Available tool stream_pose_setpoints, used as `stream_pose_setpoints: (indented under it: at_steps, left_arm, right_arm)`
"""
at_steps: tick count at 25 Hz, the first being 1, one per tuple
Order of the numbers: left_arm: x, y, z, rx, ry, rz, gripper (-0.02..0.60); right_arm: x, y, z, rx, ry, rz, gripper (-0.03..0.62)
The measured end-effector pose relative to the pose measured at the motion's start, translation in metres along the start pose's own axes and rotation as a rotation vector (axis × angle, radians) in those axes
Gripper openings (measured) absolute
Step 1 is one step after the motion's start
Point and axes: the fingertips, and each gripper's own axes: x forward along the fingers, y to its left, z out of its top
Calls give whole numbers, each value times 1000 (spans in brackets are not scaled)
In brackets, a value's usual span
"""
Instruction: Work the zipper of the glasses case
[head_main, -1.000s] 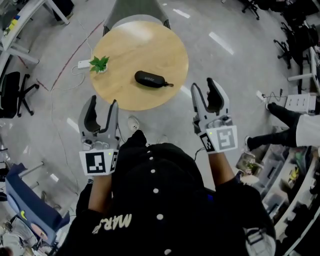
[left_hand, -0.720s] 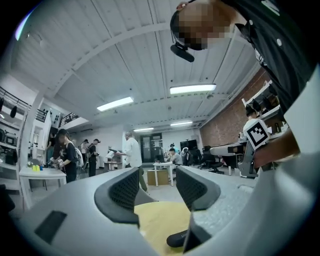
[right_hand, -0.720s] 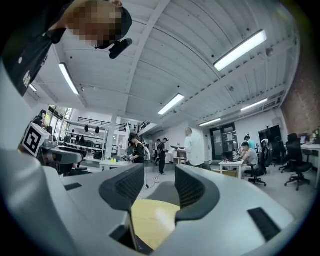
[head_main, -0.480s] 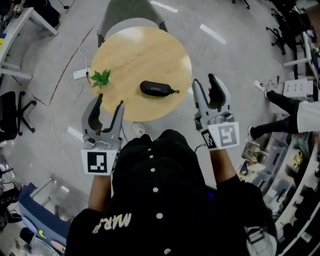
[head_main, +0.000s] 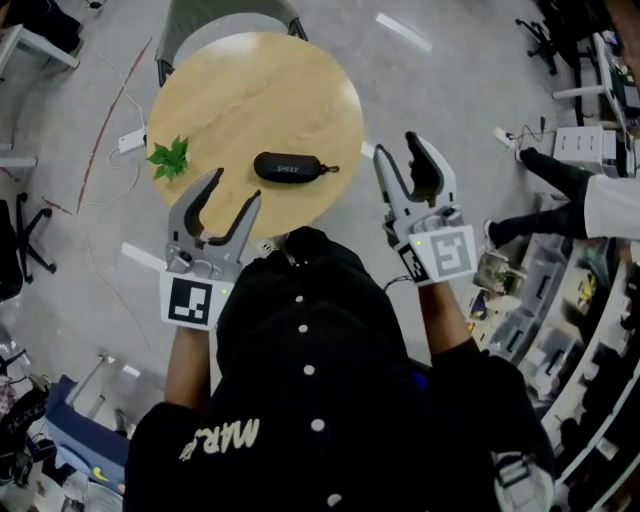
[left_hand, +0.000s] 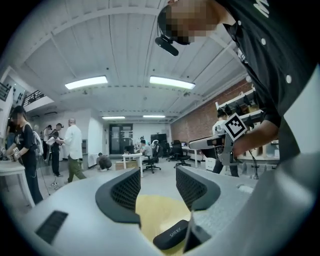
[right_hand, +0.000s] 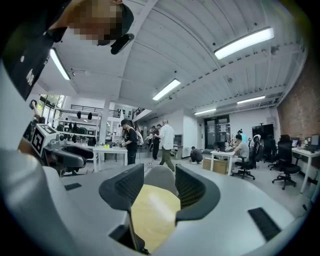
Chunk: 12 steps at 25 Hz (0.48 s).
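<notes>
the glasses case (head_main: 287, 167) lies near the front edge of the round table (head_main: 250, 80), the left gripper (head_main: 233, 190) and right gripper (head_main: 398, 147) hovering short of it, jaws apart and empty; it looks light, semi-stiff and slidey, so pin its body and pinch the pull (head_main: 335, 169) at its right end.

A pale grey floor (head_main: 450, 90) spreads through an open office, crossed by a thin red line (head_main: 116, 120). A round wooden surface (head_main: 250, 90) stands on it, with a grey chair (head_main: 232, 15) at its far side and a small green plant (head_main: 168, 158) near its left edge. A white power strip (head_main: 131, 140) lies on the floor just beside it. Black office chairs (head_main: 535, 35) stand at the far right. Overhead, a white ribbed ceiling (left_hand: 125, 45) carries long strip lights (left_hand: 86, 82). A brick wall (left_hand: 202, 117) runs along one side, and people (right_hand: 162, 140) stand among white desks (right_hand: 112, 149) further off.
</notes>
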Motion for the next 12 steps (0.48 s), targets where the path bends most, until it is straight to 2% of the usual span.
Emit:
stream_pose_setpoints:
  at_steps: [3, 5, 6, 9, 10, 12]
  left_arm:
    - [28, -5, 9, 60, -40, -56, 215]
    - [43, -5, 4, 72, -35, -73, 214]
    - [49, -7, -5, 49, 0, -83, 214]
    - [58, -20, -55, -121, 218, -106, 215]
    - [63, -23, -65, -144, 249, -121, 214]
    - [74, -30, -79, -153, 257, -159, 215]
  right_arm:
    - [12, -12, -12, 1, 38, 23, 187]
    - [20, -18, -23, 18, 53, 33, 187]
    - [23, -20, -30, 24, 61, 41, 186]
    - [28, -26, -58, 25, 109, 68, 186]
    - [30, -27, -69, 27, 125, 79, 186]
    - [31, -28, -92, 38, 165, 98, 186]
